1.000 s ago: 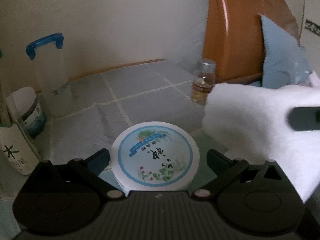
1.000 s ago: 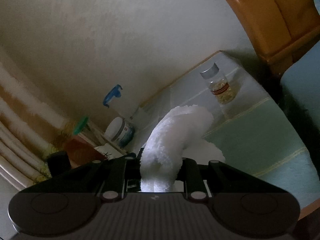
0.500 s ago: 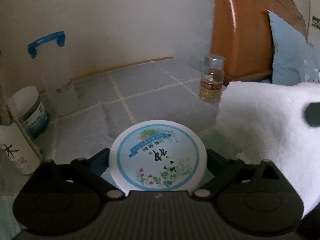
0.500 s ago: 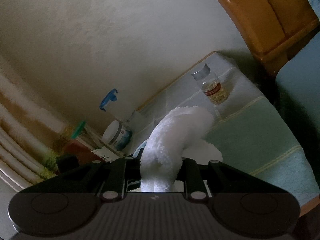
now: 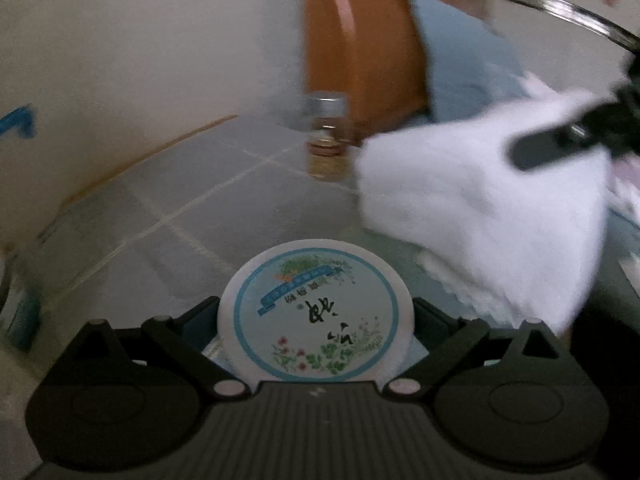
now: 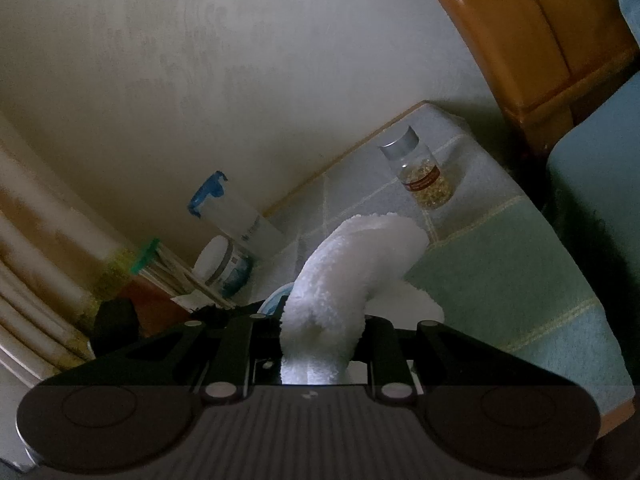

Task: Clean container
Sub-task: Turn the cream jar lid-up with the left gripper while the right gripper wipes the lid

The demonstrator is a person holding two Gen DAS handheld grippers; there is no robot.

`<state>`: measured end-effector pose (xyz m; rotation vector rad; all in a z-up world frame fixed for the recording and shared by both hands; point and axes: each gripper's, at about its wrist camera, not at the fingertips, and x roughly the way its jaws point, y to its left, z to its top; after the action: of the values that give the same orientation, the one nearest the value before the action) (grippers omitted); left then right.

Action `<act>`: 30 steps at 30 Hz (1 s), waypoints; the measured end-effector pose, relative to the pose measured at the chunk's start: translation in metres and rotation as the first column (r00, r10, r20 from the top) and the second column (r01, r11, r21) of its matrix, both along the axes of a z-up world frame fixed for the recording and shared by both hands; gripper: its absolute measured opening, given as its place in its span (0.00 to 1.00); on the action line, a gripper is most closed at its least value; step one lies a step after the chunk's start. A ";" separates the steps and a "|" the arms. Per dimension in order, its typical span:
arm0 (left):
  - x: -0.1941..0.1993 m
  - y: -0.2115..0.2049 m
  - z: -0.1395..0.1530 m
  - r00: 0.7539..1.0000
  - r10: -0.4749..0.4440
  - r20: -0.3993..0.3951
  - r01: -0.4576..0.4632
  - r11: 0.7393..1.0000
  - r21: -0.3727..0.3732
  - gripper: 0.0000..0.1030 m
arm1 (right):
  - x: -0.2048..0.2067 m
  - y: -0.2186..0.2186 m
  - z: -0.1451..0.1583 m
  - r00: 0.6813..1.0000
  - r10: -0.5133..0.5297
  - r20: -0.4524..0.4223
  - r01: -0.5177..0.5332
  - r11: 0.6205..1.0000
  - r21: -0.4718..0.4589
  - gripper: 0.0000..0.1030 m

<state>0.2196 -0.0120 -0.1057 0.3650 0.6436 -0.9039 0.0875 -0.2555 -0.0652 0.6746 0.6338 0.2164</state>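
A round container with a white lid [image 5: 316,320], blue ring and flower print, sits between the fingers of my left gripper [image 5: 315,302], which is shut on its sides. It is held above the checked tablecloth [image 5: 192,216]. To its right hangs a white fluffy cloth [image 5: 480,216], pinched by a dark finger of my right gripper [image 5: 560,140]. In the right wrist view my right gripper [image 6: 322,320] is shut on that cloth [image 6: 352,264], which arches forward and droops. A pale blue sliver of the container [image 6: 276,300] shows just left of the cloth.
A small glass bottle with a silver cap [image 6: 420,176] stands at the back of the table near the wooden headboard [image 6: 540,40]. A tall clear box with a blue handle [image 6: 236,216] and a white-lidded jar [image 6: 224,268] stand by the wall at left. A blue pillow [image 5: 460,60] lies behind.
The left gripper has rolled and swung with the container in it; the tall box and jar slid out of its view at left. The right gripper and cloth have barely moved.
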 end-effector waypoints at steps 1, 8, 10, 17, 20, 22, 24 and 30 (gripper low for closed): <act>0.002 0.002 0.000 0.999 -0.048 0.002 0.048 0.999 0.000 0.94 | 0.001 0.001 0.001 1.000 0.000 -0.003 0.000 1.000 -0.005 0.22; 0.016 0.013 -0.001 0.936 -0.353 0.016 0.353 0.936 -0.006 0.94 | 0.014 0.013 0.006 1.000 0.018 -0.023 -0.019 0.999 -0.050 0.22; 0.021 0.016 -0.002 0.911 -0.412 0.021 0.413 0.911 -0.016 0.94 | 0.018 0.015 0.007 0.999 0.020 -0.031 -0.022 0.998 -0.058 0.22; 0.039 0.022 0.000 0.831 -0.556 -0.015 0.554 0.831 -0.050 0.94 | 0.031 0.021 0.009 0.998 0.041 -0.053 -0.045 0.996 -0.080 0.22; 0.041 0.023 0.000 0.799 -0.602 -0.019 0.601 0.799 -0.037 0.94 | 0.036 0.022 0.010 0.997 0.051 -0.059 -0.056 0.994 -0.093 0.22; 0.045 0.023 0.000 0.787 -0.616 -0.026 0.615 0.787 -0.039 0.94 | 0.038 0.023 0.011 0.997 0.053 -0.060 -0.058 0.994 -0.096 0.22; 0.046 0.023 -0.001 0.791 -0.611 -0.033 0.609 0.792 -0.044 0.94 | 0.040 0.023 0.012 0.997 0.054 -0.060 -0.060 0.993 -0.097 0.22; 0.045 0.033 0.006 0.860 -0.504 -0.079 0.492 0.861 -0.131 0.97 | 0.042 0.026 0.012 0.996 0.059 -0.068 -0.065 0.993 -0.100 0.22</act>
<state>0.2646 0.0207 -0.0994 0.3958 0.6081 -1.4610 0.1293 -0.2292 -0.0535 0.5660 0.7244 0.2189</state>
